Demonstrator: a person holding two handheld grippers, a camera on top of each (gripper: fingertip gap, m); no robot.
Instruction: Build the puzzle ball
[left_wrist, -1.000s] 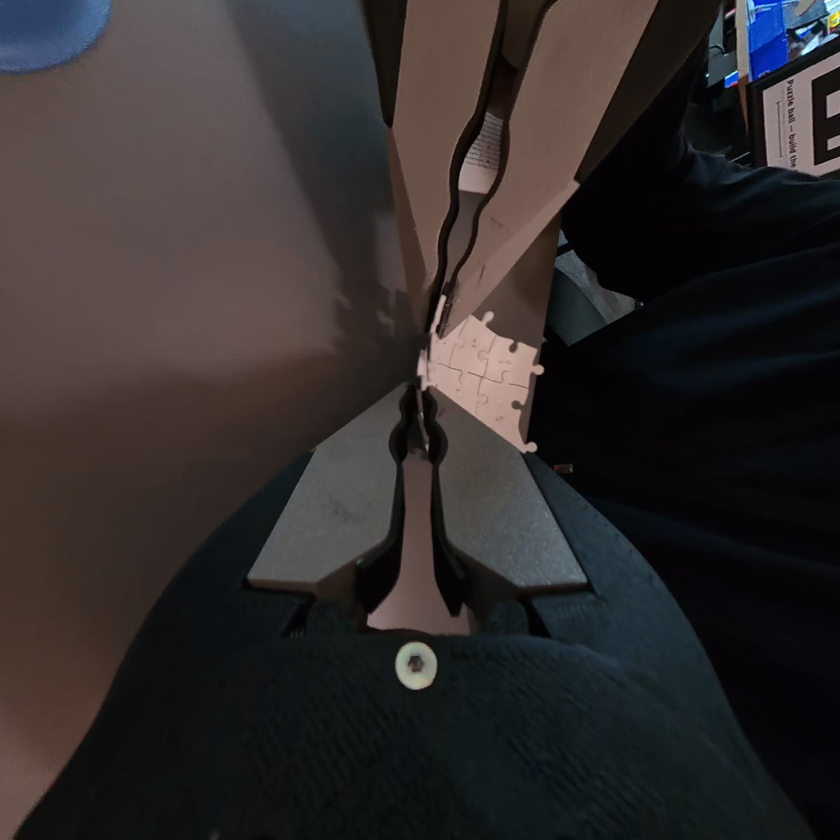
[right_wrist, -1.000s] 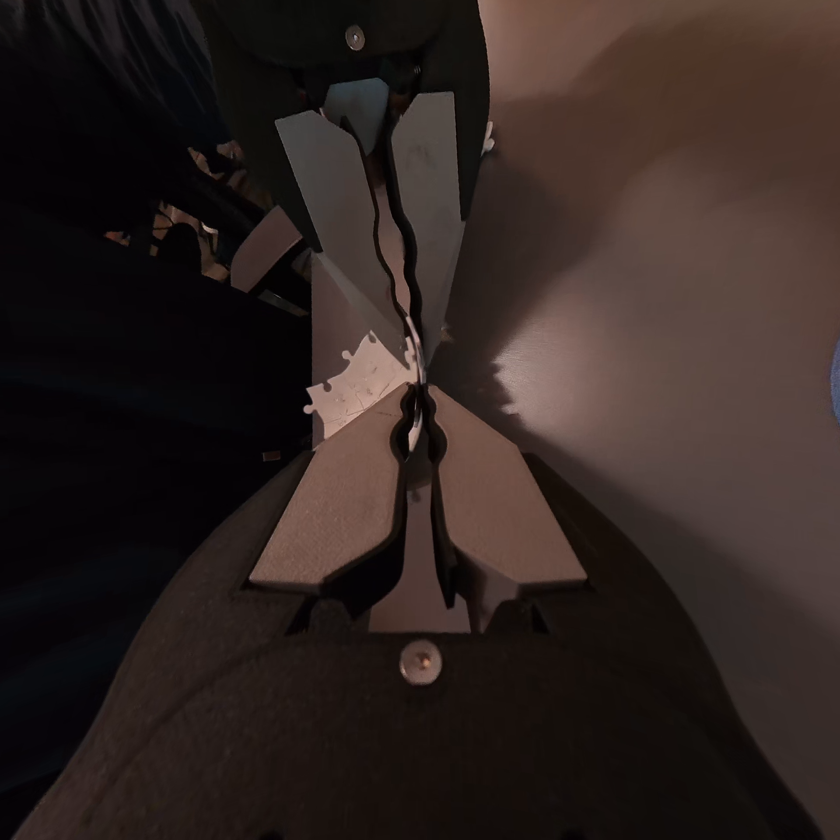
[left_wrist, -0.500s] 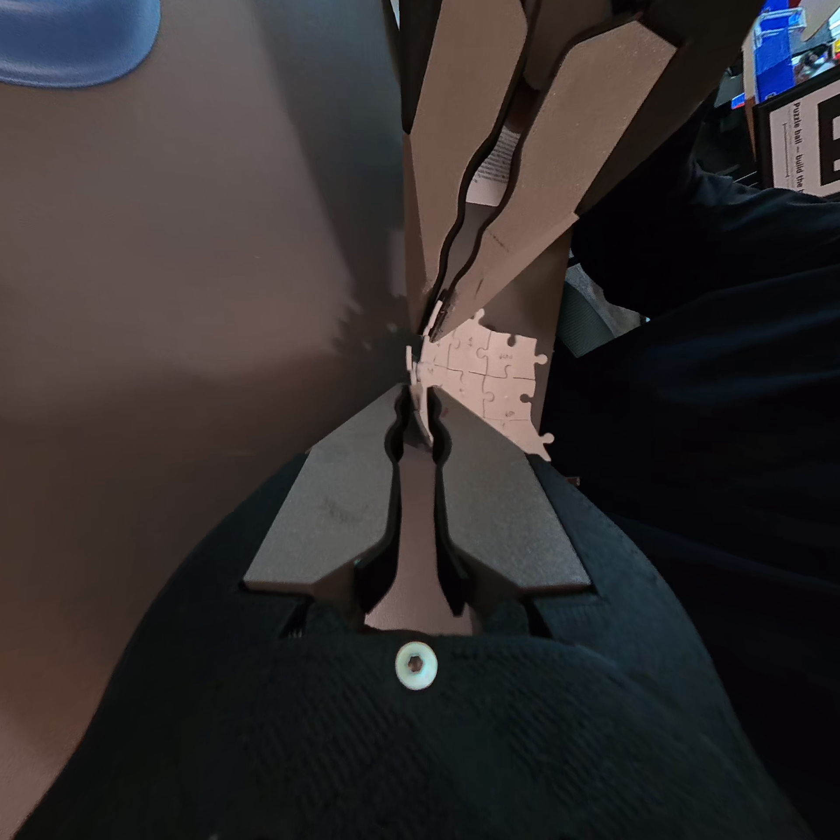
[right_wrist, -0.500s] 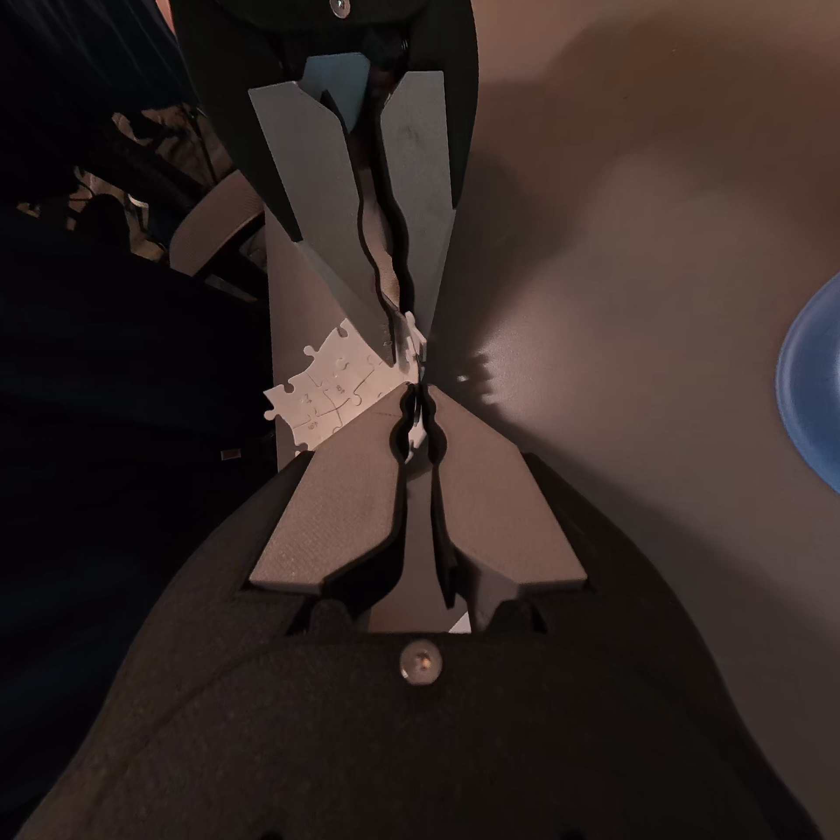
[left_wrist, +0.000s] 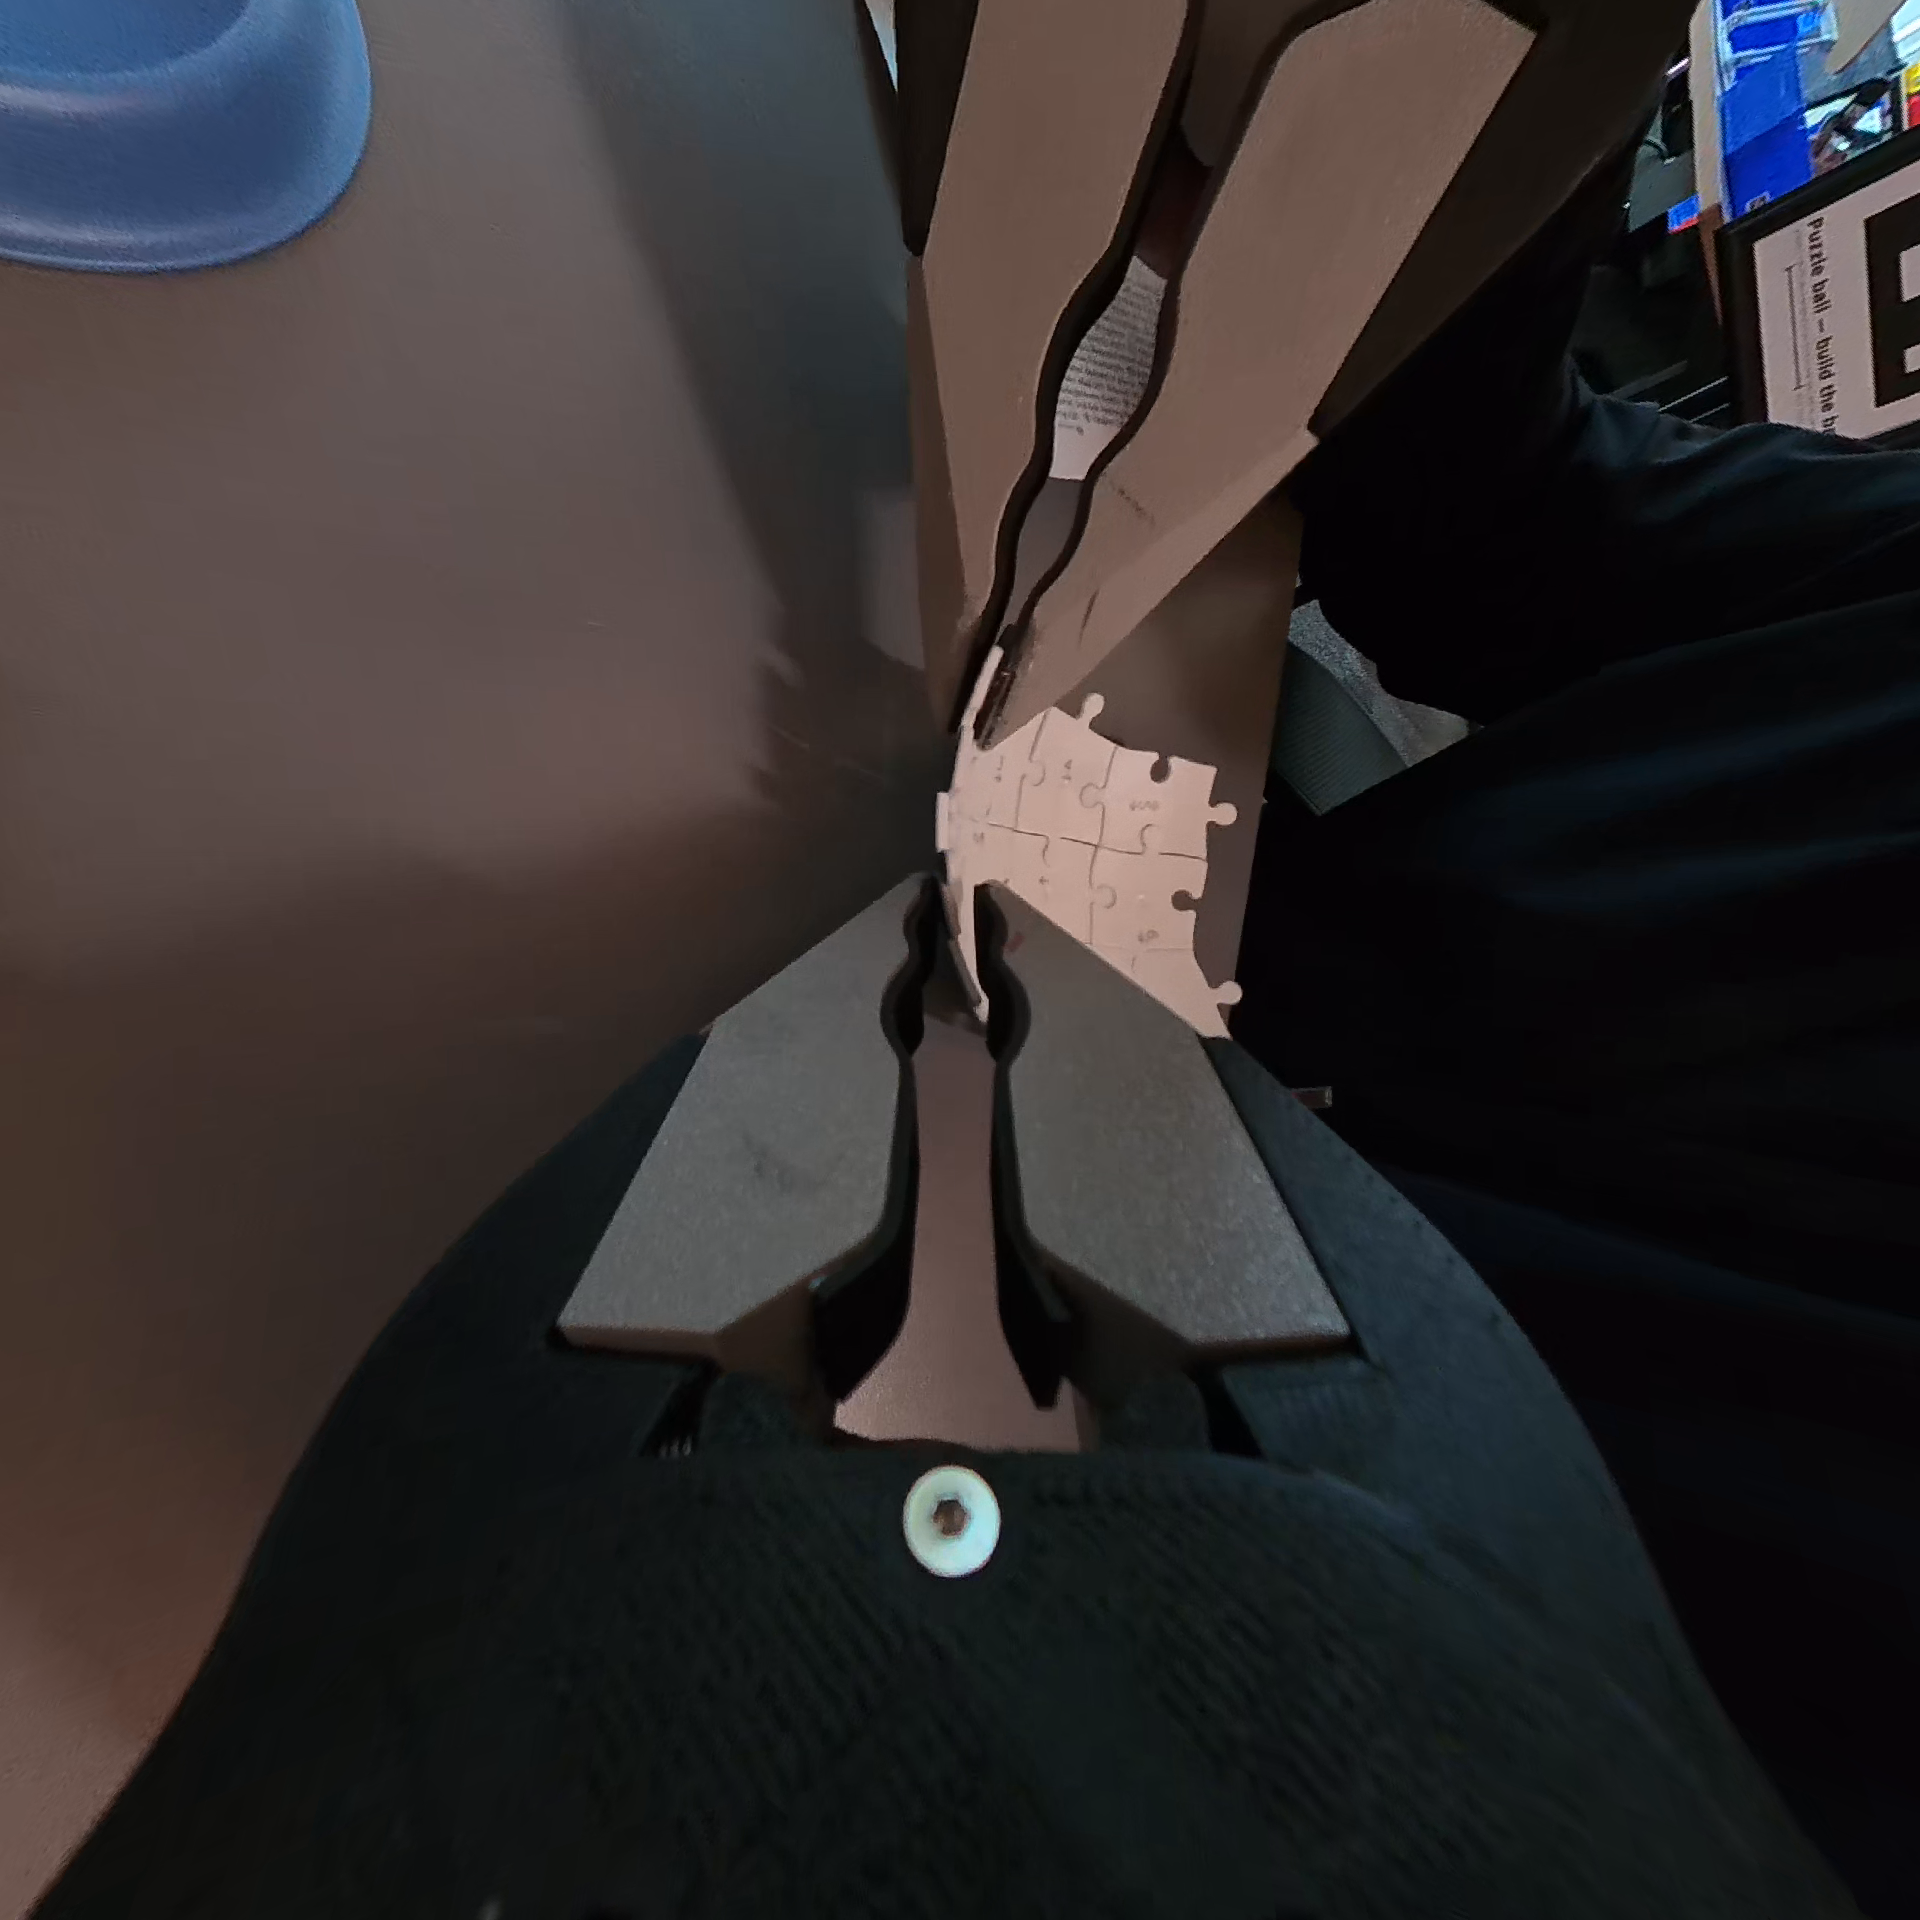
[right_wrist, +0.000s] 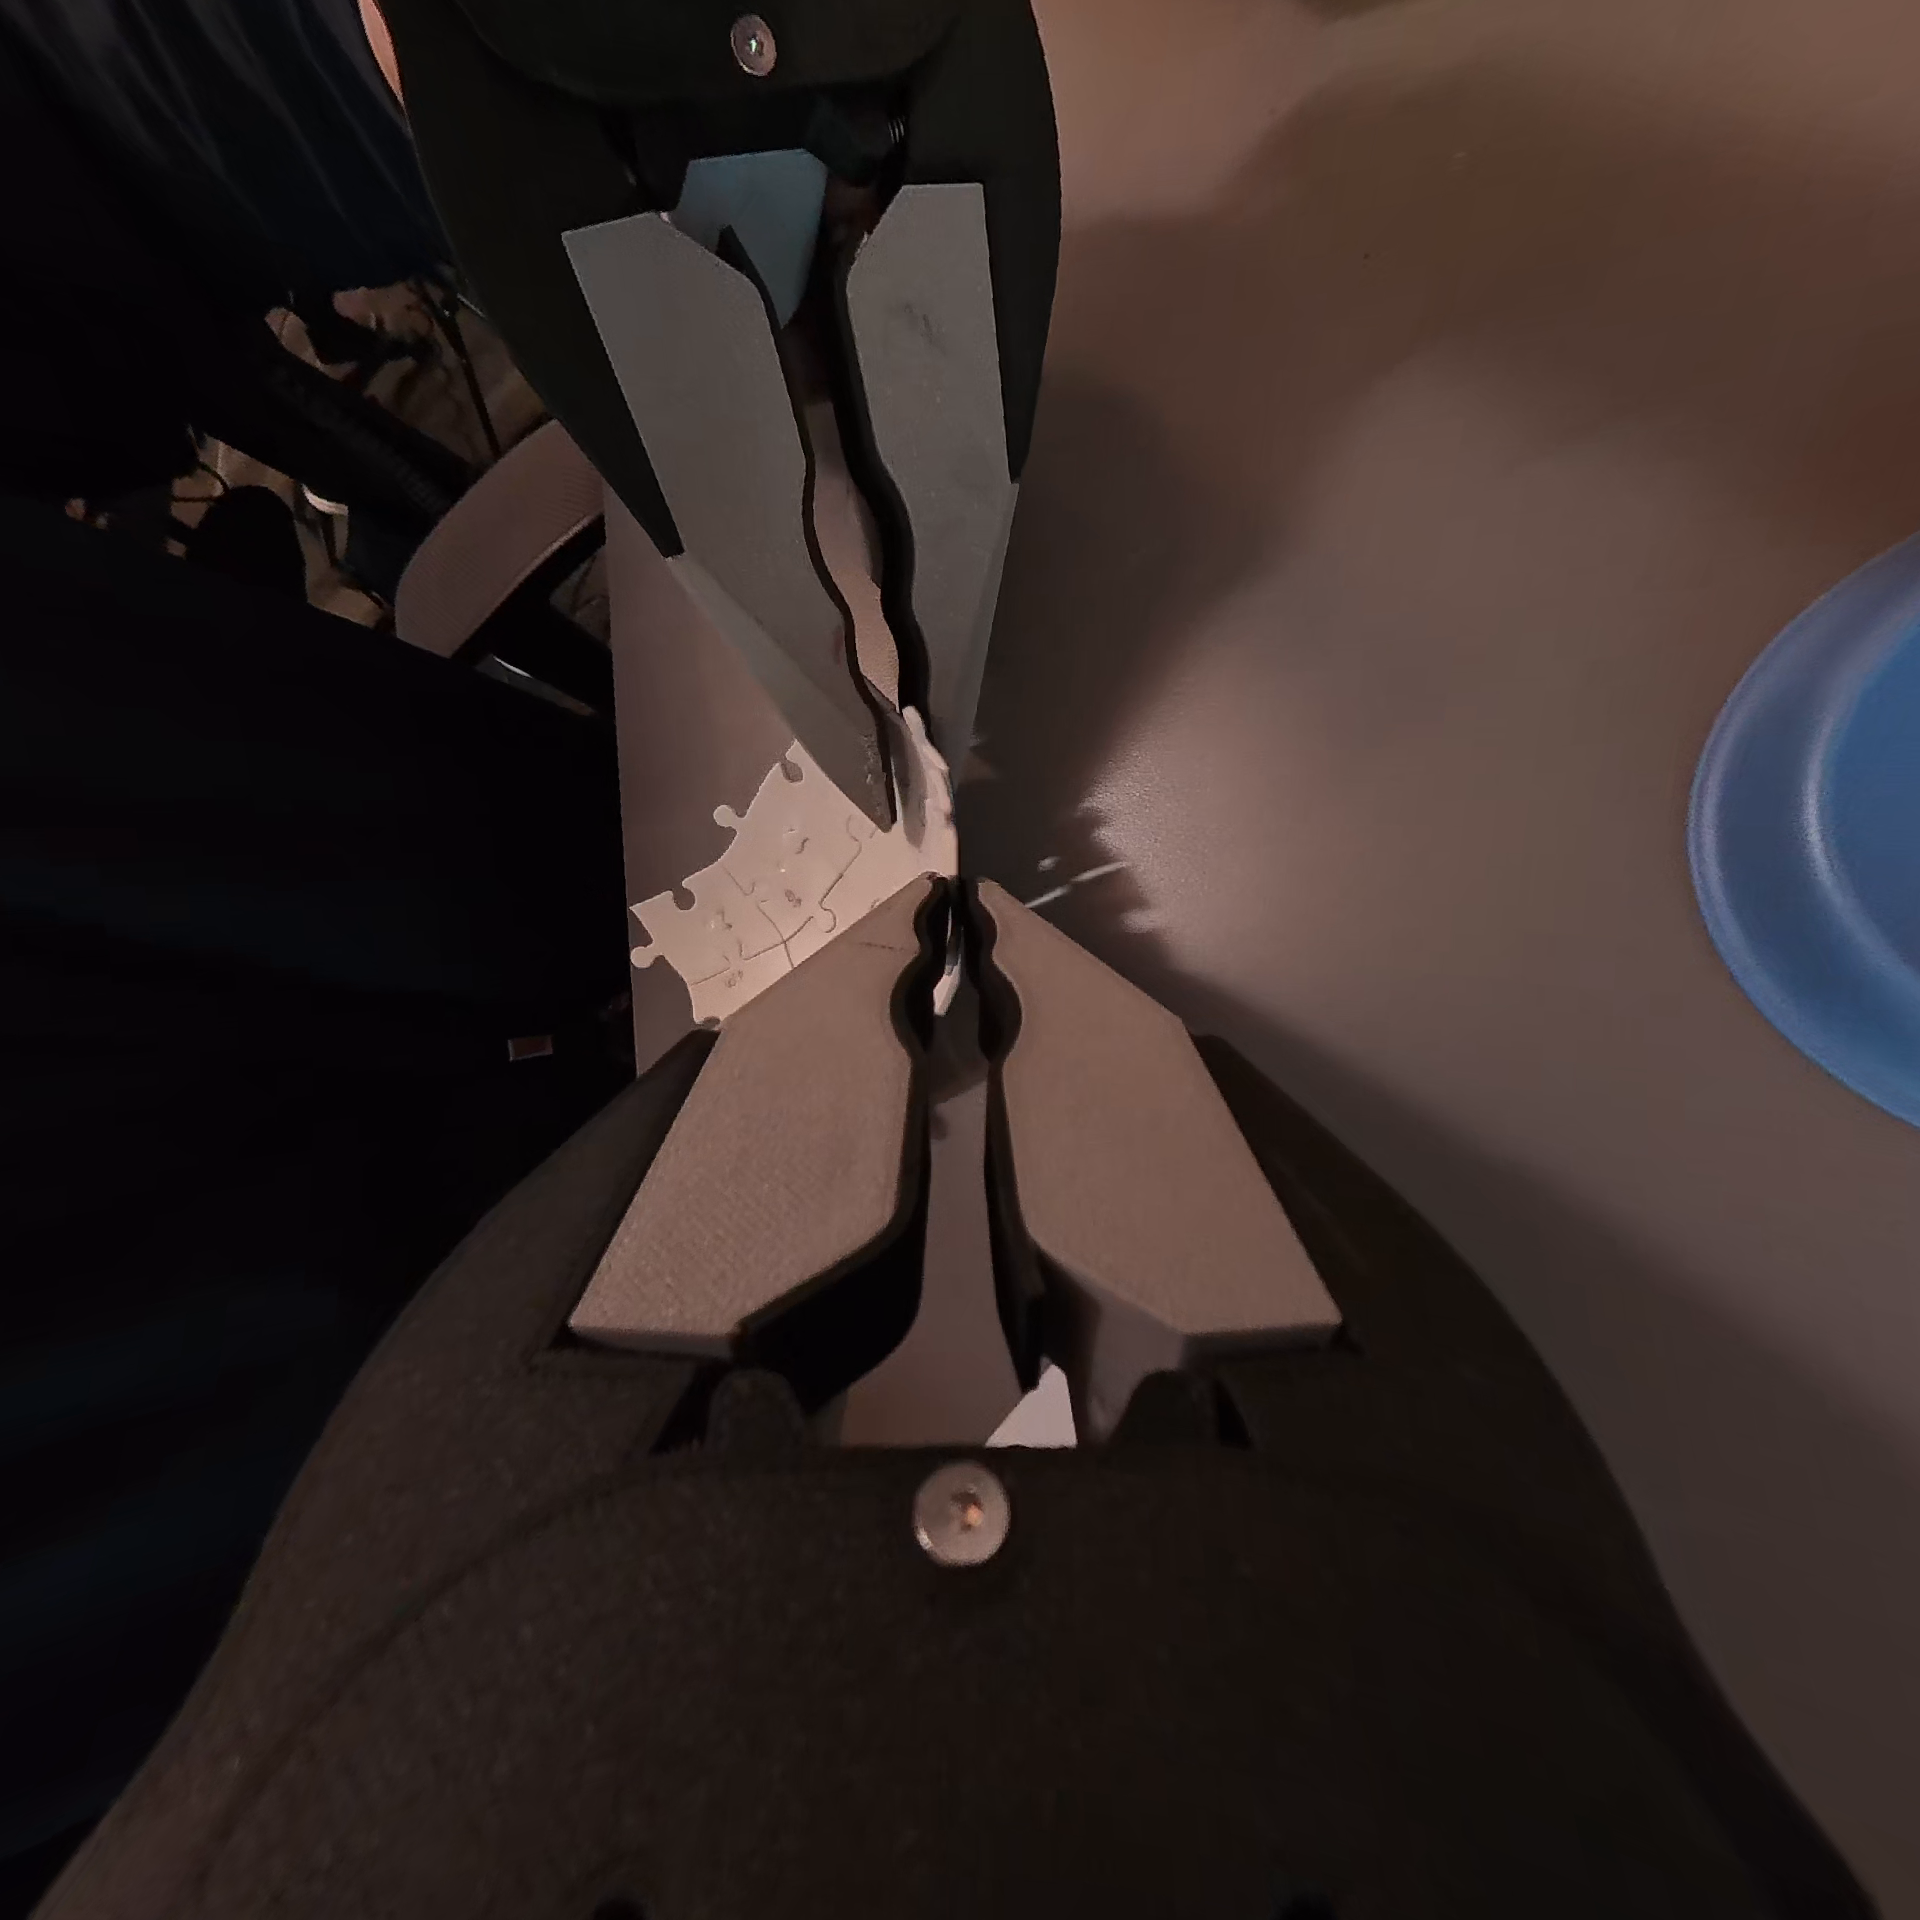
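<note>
A curved white sheet of joined puzzle pieces (left_wrist: 1101, 852) hangs in the air between my two grippers above the grey table. My left gripper (left_wrist: 961, 914) is shut on its near edge. In the left wrist view my right gripper (left_wrist: 987, 691) comes in from above, shut on the sheet's far edge. In the right wrist view the same puzzle sheet (right_wrist: 790, 894) shows to the left. My right gripper (right_wrist: 961, 904) is shut on its edge, and my left gripper (right_wrist: 904, 790) grips it from the top.
A blue dish lies on the table (left_wrist: 416, 623), at the upper left in the left wrist view (left_wrist: 156, 135) and at the right edge in the right wrist view (right_wrist: 1829, 862). A framed printed sign (left_wrist: 1839, 301) stands at the far right. A person's dark sleeve (left_wrist: 1610, 727) fills the right. Only a small space, under 4 cm, lies between the two pairs of fingers.
Both grippers have stayed shut on the puzzle sheet while turning together. More of the sheet's face shows now, and the blue dish has come further into both views.
</note>
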